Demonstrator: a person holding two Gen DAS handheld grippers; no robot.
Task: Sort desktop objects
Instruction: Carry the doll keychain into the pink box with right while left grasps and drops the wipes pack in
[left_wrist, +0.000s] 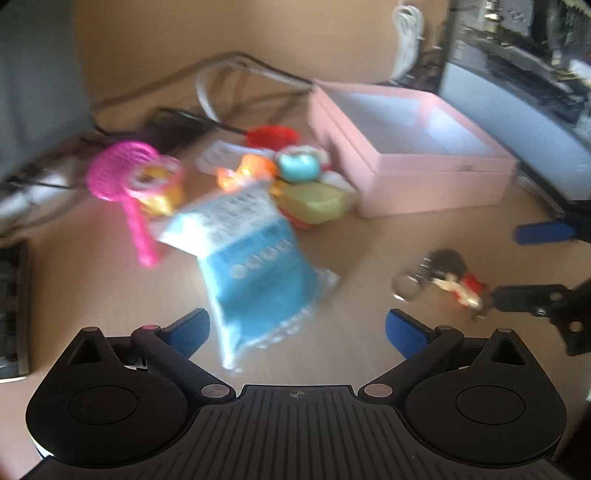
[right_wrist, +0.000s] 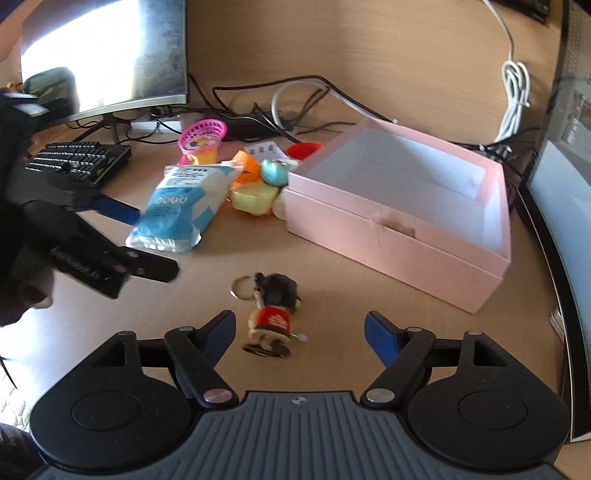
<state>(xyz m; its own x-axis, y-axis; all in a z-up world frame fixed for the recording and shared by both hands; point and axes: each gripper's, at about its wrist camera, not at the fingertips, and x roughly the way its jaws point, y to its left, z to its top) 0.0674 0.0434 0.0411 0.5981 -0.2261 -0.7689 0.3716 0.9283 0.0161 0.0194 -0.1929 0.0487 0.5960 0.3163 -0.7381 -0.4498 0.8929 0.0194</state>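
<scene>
With both grippers spread wide and empty, our right gripper (right_wrist: 300, 334) frames the keychain doll (right_wrist: 272, 314), light and stiff, best pinched at its body, while our left gripper (left_wrist: 297, 332) nears the soft, crinkly packet (left_wrist: 255, 258) before the box (right_wrist: 406, 236).

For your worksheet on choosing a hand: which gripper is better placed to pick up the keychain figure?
Right. The right gripper is open with the keychain figure between its fingers. The left gripper faces the blue packet instead.
</scene>
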